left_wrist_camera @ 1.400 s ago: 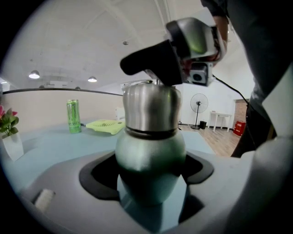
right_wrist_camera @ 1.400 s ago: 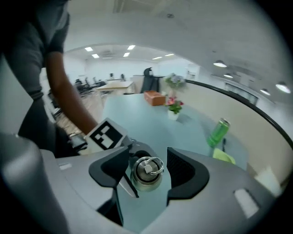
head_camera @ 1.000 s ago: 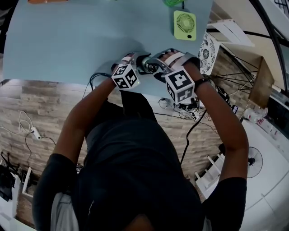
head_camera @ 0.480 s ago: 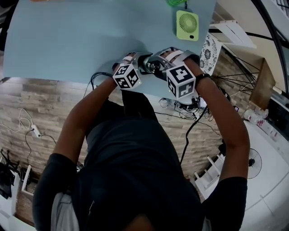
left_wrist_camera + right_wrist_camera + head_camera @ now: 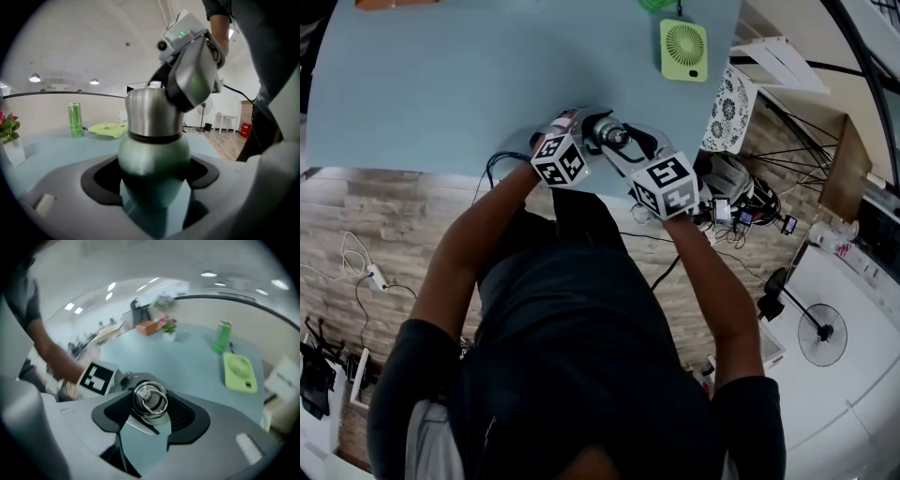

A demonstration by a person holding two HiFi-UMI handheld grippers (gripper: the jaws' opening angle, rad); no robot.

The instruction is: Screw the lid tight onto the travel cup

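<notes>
1. The left hand-held gripper (image 5: pixel 152 187) is clamping the rounded green body of the travel cup (image 5: pixel 154 159), with both dark pads pressing against its sides.
2. The right hand-held gripper (image 5: pixel 150 414) is reaching in from the right and above. Its jaws are closing around the steel lid (image 5: pixel 150 401), which is sitting between them with its ring facing the camera. The pads are lying just beside the lid's rim and are not yet clearly pressing on it.
3. The cup is standing upright at the near edge of the desk (image 5: pixel 469 84), right in front of the person. The lid is already sitting on the cup's mouth, with a dark seam showing where the two meet.
4. Judging from this, the step in hand is taking a fresh grip on the lid for a tightening turn.
5. The next move is calling for the right jaws to finish closing squarely on the lid, then for a twist about the cup's upright axis while the left grip is resisting the turn.
6. Far to the right a green fan (image 5: pixel 684 51) is lying flat, well apart from the work, and a green can (image 5: pixel 75 120) is standing beside it.
</notes>
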